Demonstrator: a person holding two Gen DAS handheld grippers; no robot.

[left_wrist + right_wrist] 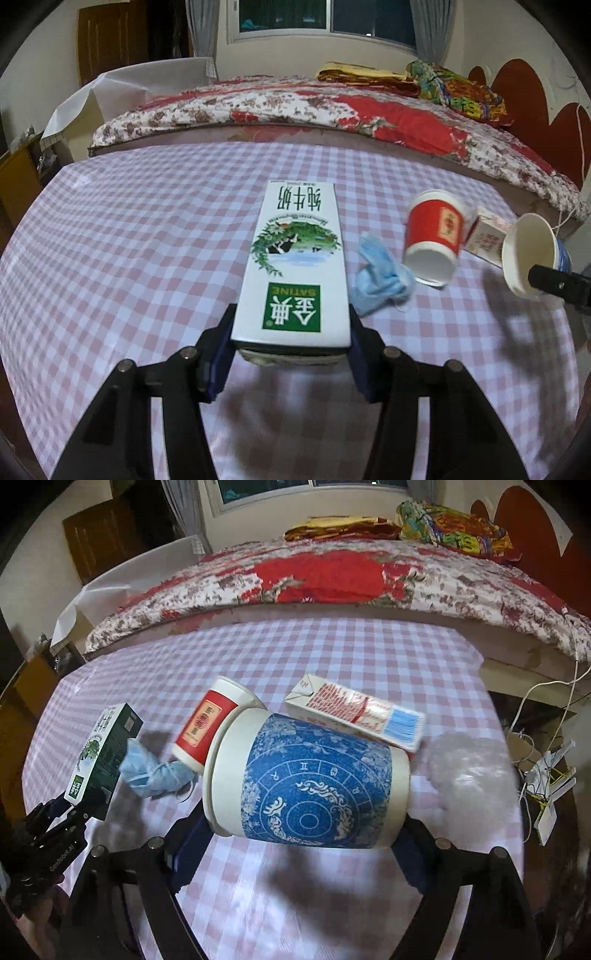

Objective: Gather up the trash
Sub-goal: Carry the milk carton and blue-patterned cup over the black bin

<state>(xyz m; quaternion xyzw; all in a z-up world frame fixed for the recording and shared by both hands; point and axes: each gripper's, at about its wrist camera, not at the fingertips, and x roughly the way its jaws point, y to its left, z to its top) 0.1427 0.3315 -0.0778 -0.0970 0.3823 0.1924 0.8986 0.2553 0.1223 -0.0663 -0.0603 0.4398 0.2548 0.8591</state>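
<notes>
Gripping a green and white milk carton (291,266) by its near end, the left gripper (291,343) has both pads pressed against the carton's long sides, and the carton points away over the pink checked tablecloth (147,240), lifted clear of it as the right wrist view shows. The right gripper (295,853) is clamped on a blue and white paper cup (314,779), which lies sideways between the fingers with its open mouth turned toward the left side of that view; the cup too hangs above the cloth, with its shadow beneath. Taking the milk carton as the landmark, a crumpled blue face mask (384,273) lies on the cloth just beside its right edge, near the gripped end. Further right of the carton, past the mask, a red paper cup (434,240) lies tipped on its side, its mouth facing the camera. Beyond that cup, further still from the carton, a white and red box (487,236) lies flat on the cloth; in the right wrist view it is a long slim carton with a blue end. To the right of the held cup the cloth shows a pale blurred patch whose nature is unclear. Behind the carton, past the table's far edge, stands a bed with a red flowered quilt (332,107).
</notes>
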